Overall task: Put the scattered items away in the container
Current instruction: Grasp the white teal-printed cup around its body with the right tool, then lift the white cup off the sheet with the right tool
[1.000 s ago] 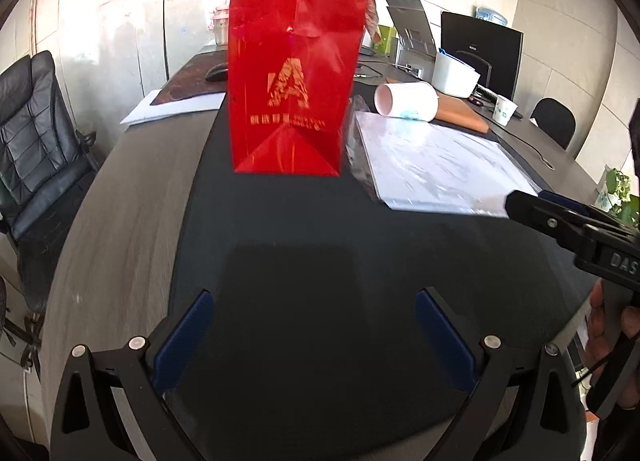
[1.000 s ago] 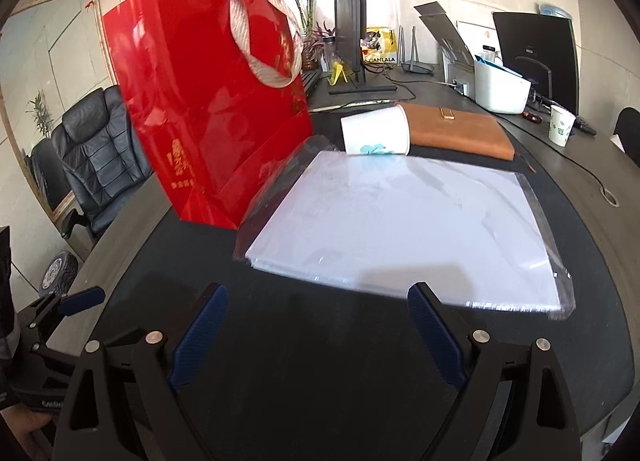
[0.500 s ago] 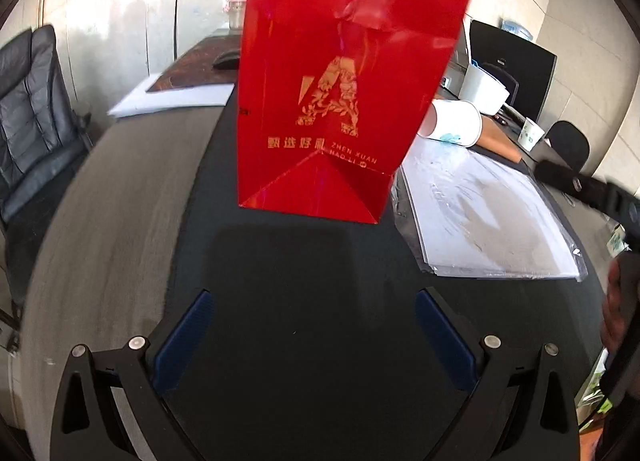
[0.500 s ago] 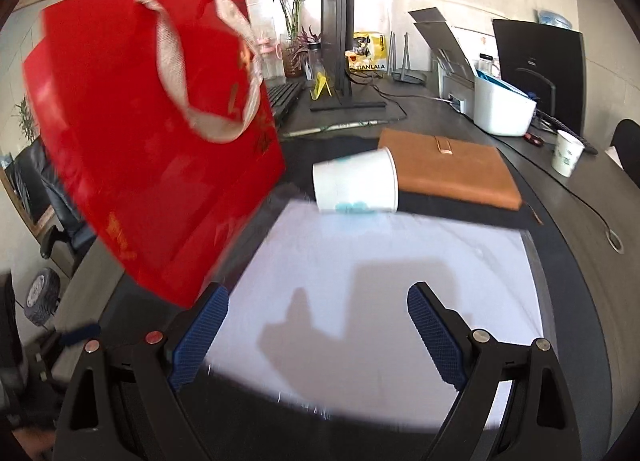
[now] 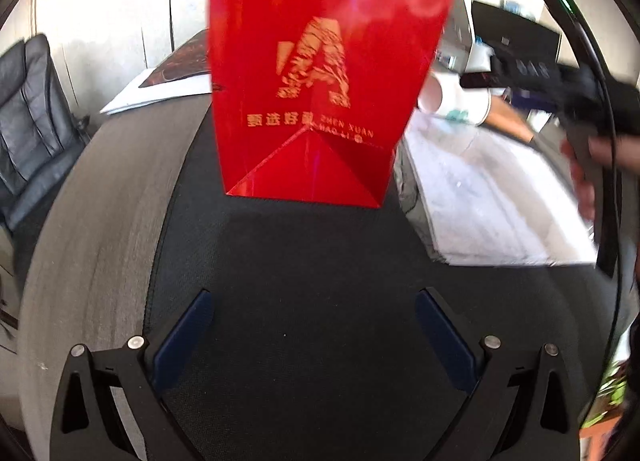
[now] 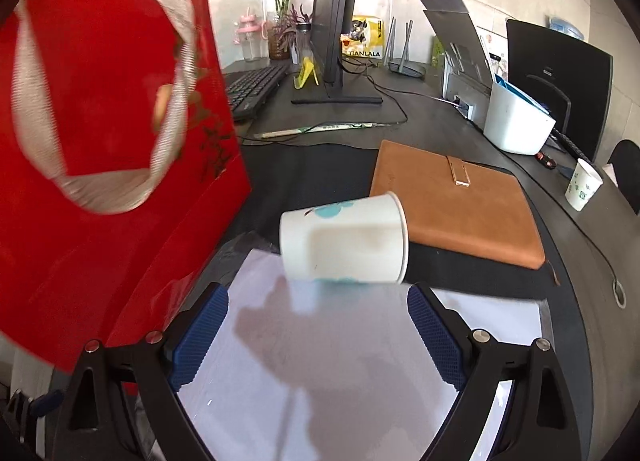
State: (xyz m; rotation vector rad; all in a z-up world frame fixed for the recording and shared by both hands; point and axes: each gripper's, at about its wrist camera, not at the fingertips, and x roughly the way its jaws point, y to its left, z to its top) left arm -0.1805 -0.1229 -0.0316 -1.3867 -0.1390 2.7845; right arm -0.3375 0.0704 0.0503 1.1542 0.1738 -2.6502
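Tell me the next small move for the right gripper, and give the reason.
Probably ease the right gripper forward and down until its open jaws straddle the paper cup. The cup lies on its side just ahead, on the far edge of the white sheets in plastic, with nothing between the pads yet. The red bag stands upright close on the left, ready to receive it.

The left claw [image 5: 312,335] tilts downward, its jaws spread wide and empty. The right claw [image 6: 318,335] also angles down, jaws wide apart, gripped by a hand [image 5: 588,177].
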